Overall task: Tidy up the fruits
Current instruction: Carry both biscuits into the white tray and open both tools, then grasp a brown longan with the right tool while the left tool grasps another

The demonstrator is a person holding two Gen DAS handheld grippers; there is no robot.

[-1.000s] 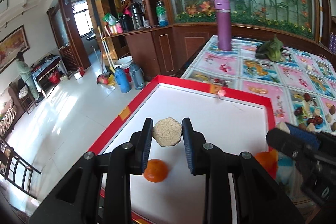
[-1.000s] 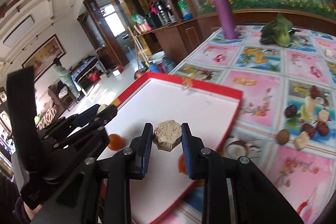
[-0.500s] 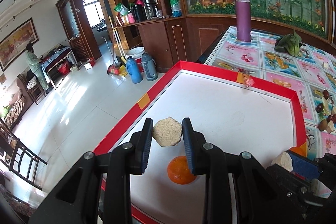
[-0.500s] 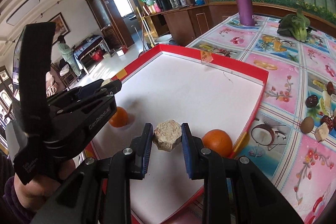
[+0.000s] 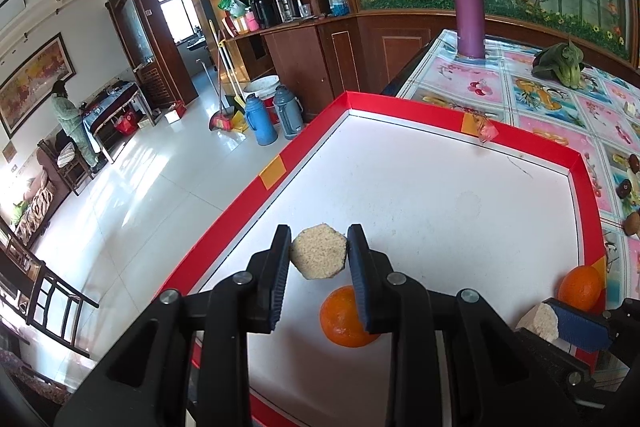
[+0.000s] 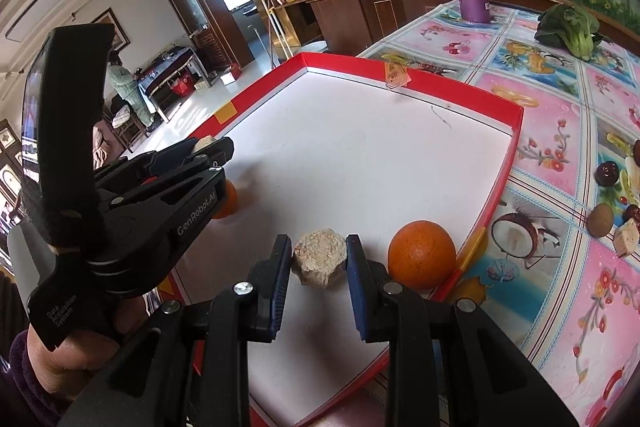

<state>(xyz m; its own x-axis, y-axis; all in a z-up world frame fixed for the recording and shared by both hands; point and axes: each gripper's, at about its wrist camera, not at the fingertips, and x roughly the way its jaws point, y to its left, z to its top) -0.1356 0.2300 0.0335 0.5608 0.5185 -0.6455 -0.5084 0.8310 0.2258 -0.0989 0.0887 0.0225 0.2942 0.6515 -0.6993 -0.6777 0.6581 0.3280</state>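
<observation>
A white tray with a red rim (image 5: 304, 155) (image 6: 516, 131) lies on the table. My left gripper (image 5: 319, 250) hovers over its near left part, shut on a tan hexagonal block (image 5: 318, 259). Just below its right finger, a small orange (image 5: 342, 321) rests on the tray. My right gripper (image 6: 319, 255) is shut on a second tan hexagonal block (image 6: 319, 265) near the tray's front right corner. A bigger orange (image 6: 422, 255) (image 5: 580, 287) sits in that corner, right of the fingers. From the right wrist, the left gripper (image 6: 208, 147) half hides the small orange (image 6: 229, 201).
A purple flask (image 5: 468, 7) and a leafy green vegetable (image 5: 560, 63) stand at the table's far end. Dates and nuts (image 6: 604, 219) lie on the patterned cloth right of the tray. Left of the tray the table ends above a tiled floor with thermoses (image 5: 260, 119).
Both grippers have drawn back toward the tray's near edge, still holding their blocks. The small orange now shows under the left gripper's right finger. The bigger orange has come out from behind the right gripper.
</observation>
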